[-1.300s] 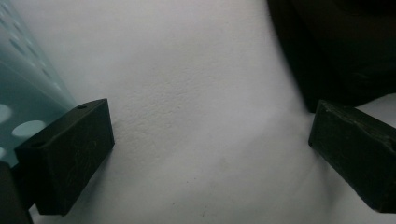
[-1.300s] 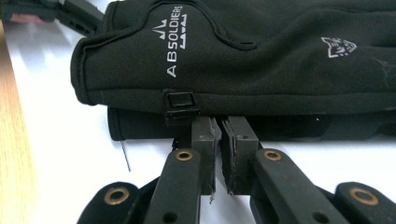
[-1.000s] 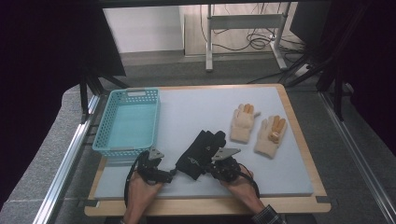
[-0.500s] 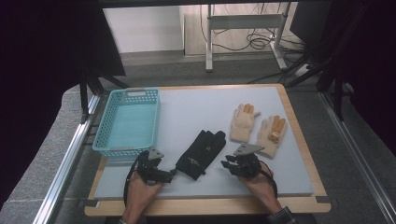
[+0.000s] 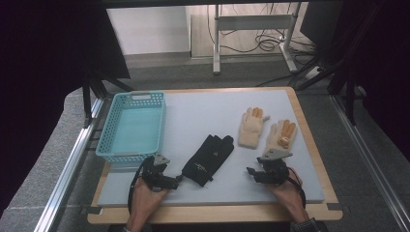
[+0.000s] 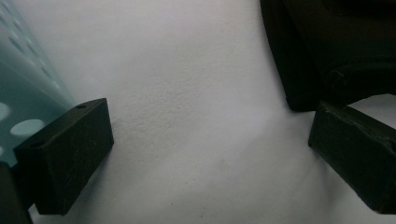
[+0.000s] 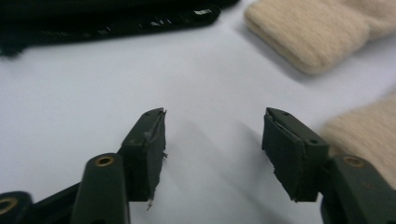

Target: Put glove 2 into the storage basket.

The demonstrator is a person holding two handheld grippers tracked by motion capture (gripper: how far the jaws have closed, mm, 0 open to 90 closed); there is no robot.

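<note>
While both grippers' fingers gape empty, the pale blue mat (image 5: 208, 111) covers a wooden table (image 5: 309, 130) over grey floor (image 5: 203, 72).

Left hand-held gripper (image 5: 175, 182) gapes wide; right hand-held gripper (image 5: 250, 172) has just been opening, empty

Bare mat (image 5: 193, 116) far-centre passable; blocked left by basket (image 5: 131, 126), centre by black glove (image 5: 209, 158), right by beige gloves (image 5: 251, 127).

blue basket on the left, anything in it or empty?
Empty. The high view shows the light-blue perforated plastic basket with a bare floor; the black glove and both cream knitted gloves lie outside it on the grey mat.
</note>
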